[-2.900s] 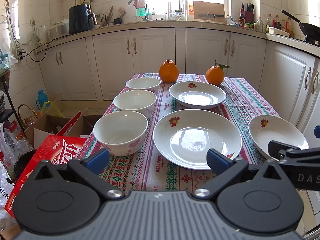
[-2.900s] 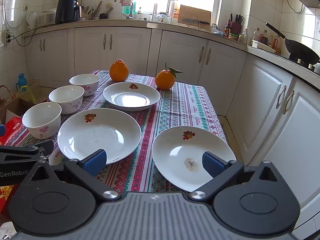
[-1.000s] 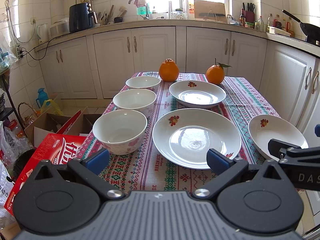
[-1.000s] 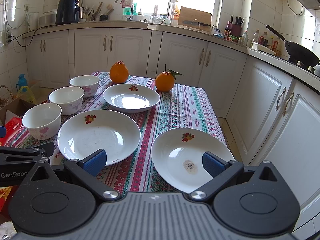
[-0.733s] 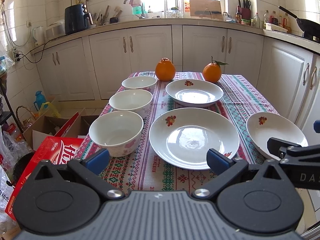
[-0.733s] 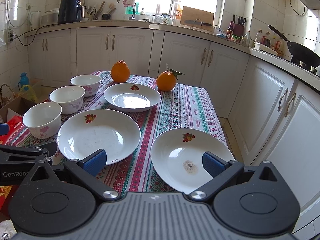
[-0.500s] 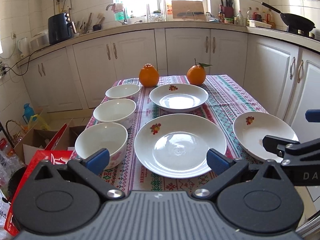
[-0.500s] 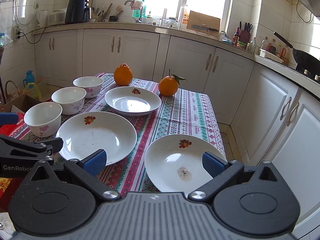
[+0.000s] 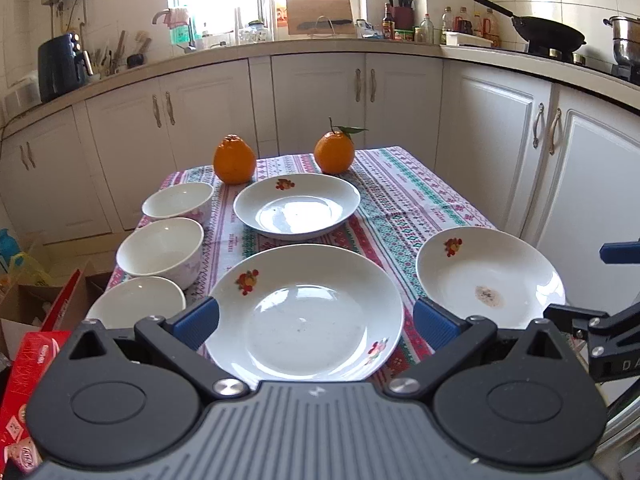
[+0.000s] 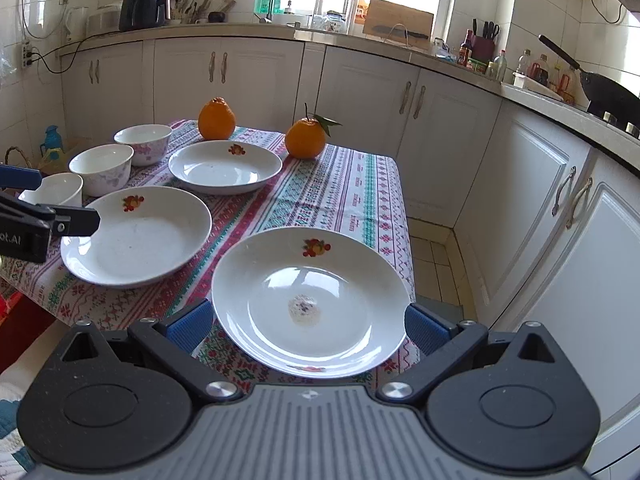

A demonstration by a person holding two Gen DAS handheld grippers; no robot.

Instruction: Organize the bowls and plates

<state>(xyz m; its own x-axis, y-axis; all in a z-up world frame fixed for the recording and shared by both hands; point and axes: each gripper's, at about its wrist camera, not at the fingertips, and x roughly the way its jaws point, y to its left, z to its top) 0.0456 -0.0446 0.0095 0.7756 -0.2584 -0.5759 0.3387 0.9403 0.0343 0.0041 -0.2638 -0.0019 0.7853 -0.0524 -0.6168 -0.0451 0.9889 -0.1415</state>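
Three white plates and three white bowls stand on a patterned tablecloth (image 9: 396,196). My left gripper (image 9: 316,316) is open, its fingertips either side of the large front plate (image 9: 304,312). My right gripper (image 10: 308,326) is open, its fingertips either side of the right plate (image 10: 312,300), which has a small stain in its middle. A third plate (image 9: 296,204) sits further back. The near bowl (image 9: 136,306), middle bowl (image 9: 160,246) and far bowl (image 9: 178,200) line the left edge.
Two oranges (image 9: 234,160) (image 9: 334,152) sit at the table's far end. White cabinets (image 9: 492,140) run behind and to the right. A red carton (image 9: 24,364) and cardboard boxes lie on the floor at left.
Both grippers have moved forward and up over the table. The front plate and the right plate now lie between the open fingertips. The dishes have not moved.
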